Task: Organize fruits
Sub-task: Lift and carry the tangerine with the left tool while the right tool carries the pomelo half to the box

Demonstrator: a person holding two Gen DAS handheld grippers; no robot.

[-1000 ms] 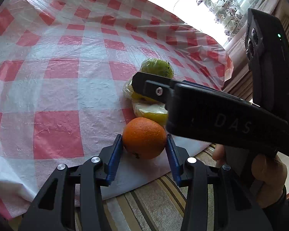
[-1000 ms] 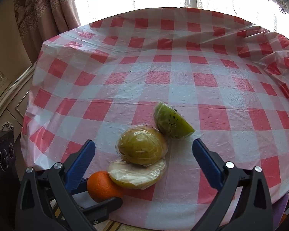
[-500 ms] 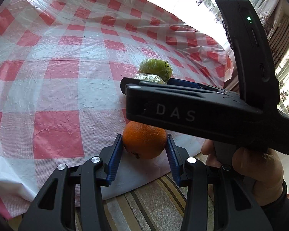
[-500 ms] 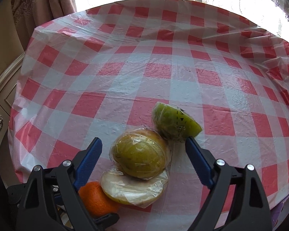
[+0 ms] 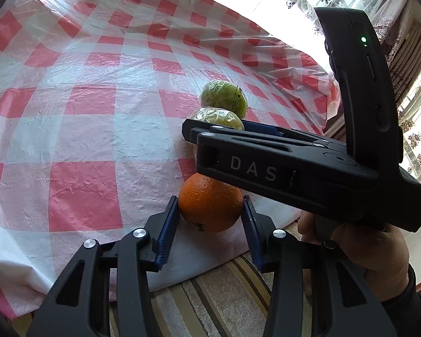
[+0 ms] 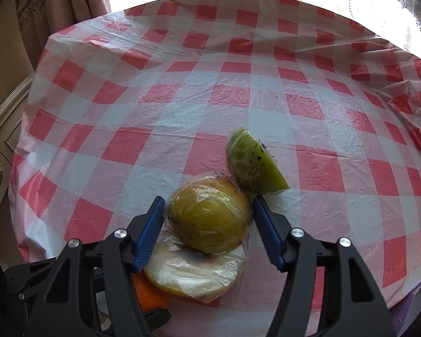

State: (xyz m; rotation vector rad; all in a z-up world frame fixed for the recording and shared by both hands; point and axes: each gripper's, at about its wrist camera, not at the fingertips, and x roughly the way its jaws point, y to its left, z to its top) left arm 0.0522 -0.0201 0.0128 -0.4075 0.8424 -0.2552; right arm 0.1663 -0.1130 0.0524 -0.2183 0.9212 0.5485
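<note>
Left hand-held gripper (image 5: 210,219) is clamping an orange (image 5: 210,206) between its 2 blue pads at the near edge of the bench (image 5: 84,112), which is wearing a red-and-white checked plastic cloth. Right hand-held gripper (image 6: 209,224) is closing around a plastic-wrapped yellow-green fruit half (image 6: 209,220); its left pad is meeting the wrap, while the right pad is standing just beside it. That half is lying on another wrapped half (image 6: 193,273), cut face up. Just beyond them, a wrapped green wedge (image 6: 252,163) is resting on the cloth, touching the upper half.
</note>
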